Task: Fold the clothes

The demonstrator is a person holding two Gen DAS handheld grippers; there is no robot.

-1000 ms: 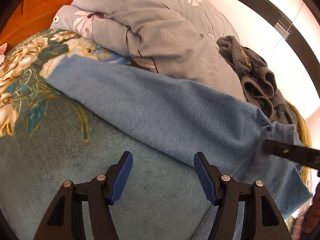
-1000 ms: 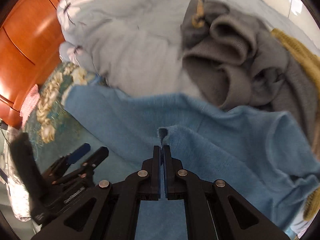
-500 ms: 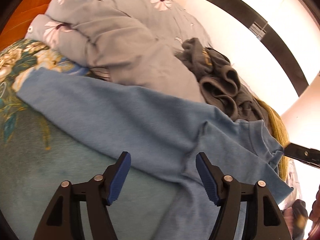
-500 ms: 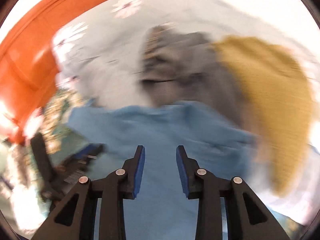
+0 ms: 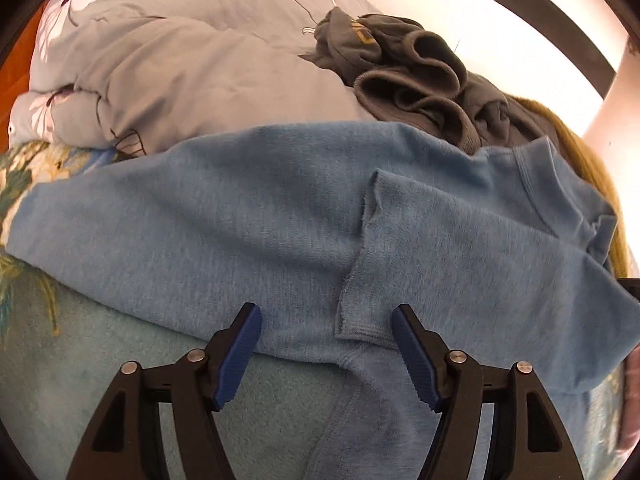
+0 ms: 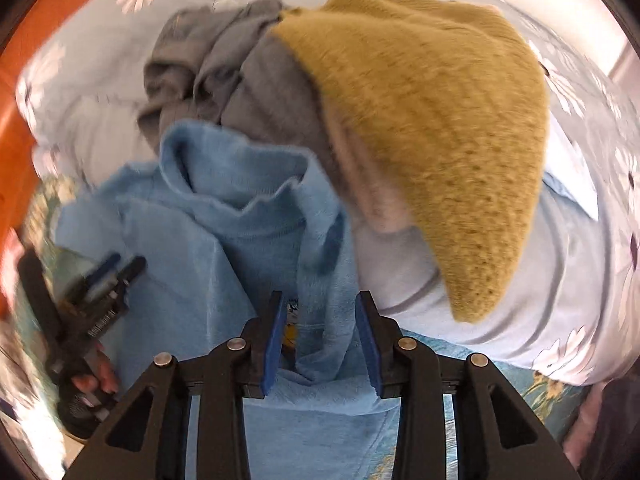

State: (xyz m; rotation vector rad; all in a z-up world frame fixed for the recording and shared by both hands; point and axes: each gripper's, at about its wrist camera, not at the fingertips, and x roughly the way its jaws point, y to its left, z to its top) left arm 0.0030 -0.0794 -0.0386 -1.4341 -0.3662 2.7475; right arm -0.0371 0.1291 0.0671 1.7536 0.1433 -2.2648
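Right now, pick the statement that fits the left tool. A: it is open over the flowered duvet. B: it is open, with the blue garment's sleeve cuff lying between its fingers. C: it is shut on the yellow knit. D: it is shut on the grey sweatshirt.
B: the left tool stands open, its blue pads wide apart, and the cuff of the blue garment lies in the gap, ungripped.
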